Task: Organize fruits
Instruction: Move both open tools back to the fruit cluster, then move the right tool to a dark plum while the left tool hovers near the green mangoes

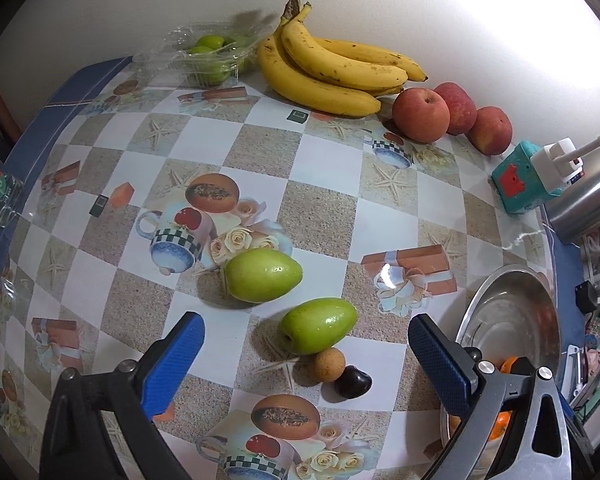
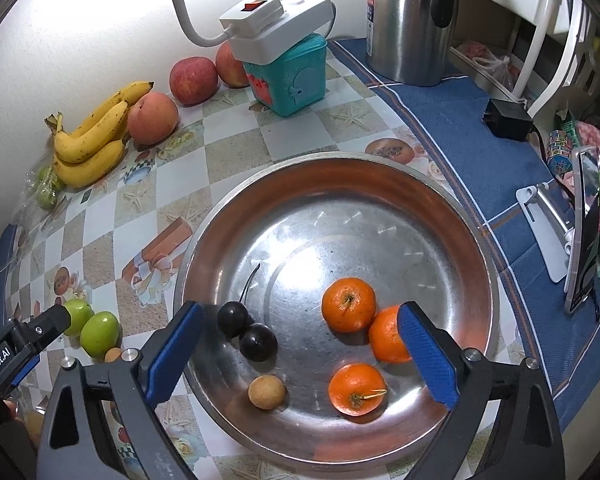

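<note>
Both grippers hung wide and empty; round fruit could have rolled.
Left gripper (image 1: 306, 344) straddled a green fruit (image 1: 319, 331) on the bench (image 1: 332, 216); a careless squeeze might knock the longan (image 1: 330, 365) away. Right gripper (image 2: 300, 344) hovered above the bowl (image 2: 452, 208) holding three oranges (image 2: 349, 305), two plums (image 2: 258, 342) and one longan.

Three apples (image 1: 420, 115), three oranges (image 2: 348, 304), one bowl (image 2: 452, 216)

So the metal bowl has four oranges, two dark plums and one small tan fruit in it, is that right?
Not quite: the metal bowl holds three oranges, not four. The right wrist view shows them beside the two dark plums and the one small tan fruit.
</note>
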Demonstrator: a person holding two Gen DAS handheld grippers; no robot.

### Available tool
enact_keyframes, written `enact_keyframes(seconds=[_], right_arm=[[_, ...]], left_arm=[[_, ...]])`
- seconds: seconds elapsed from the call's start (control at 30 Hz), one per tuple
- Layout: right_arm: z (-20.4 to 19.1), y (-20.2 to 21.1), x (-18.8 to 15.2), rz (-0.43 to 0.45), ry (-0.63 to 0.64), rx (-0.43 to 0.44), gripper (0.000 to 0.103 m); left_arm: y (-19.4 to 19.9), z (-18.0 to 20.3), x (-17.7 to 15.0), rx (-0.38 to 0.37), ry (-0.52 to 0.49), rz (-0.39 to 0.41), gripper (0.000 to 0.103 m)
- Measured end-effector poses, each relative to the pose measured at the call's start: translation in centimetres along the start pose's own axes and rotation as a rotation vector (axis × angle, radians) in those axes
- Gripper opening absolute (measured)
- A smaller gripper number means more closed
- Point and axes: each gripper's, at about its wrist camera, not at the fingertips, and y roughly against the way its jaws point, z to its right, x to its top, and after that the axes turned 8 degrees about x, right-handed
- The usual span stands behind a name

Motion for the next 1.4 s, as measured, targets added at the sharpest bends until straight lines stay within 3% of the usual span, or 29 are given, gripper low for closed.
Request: enact_keyframes(seconds=[0.37,0.5,0.7,1.07,1.4], right_arm=[[0.0,-0.1,-0.1,-0.001,0.002,0.001,0.097],[0.0,-0.2,-0.2,-0.004,0.001,0.001,0.097],[-1.5,-0.4,-0.5,-0.015,0.043,0.017,0.097],[-8.3,-0.4,-2.1,-0.036,0.218,0.155,0.097],[-11.5,-1.1,-3.5,-0.08,0.287,0.273,0.097]], left_arm=[[0.4,0.0,0.2,-0.013,-0.031,0.015,0.103],[1.3,-0.9,0.8,0.071,-0.077,0.086,0.103],[1.9,-3.9,1.6,0.161,-0.067,0.129,0.103],[3.2,-7.8,2.1,0.337,-0.08,0.195,0.103],[3.0,-9.6,2.3,0.32,-0.002,0.17,0.103]])
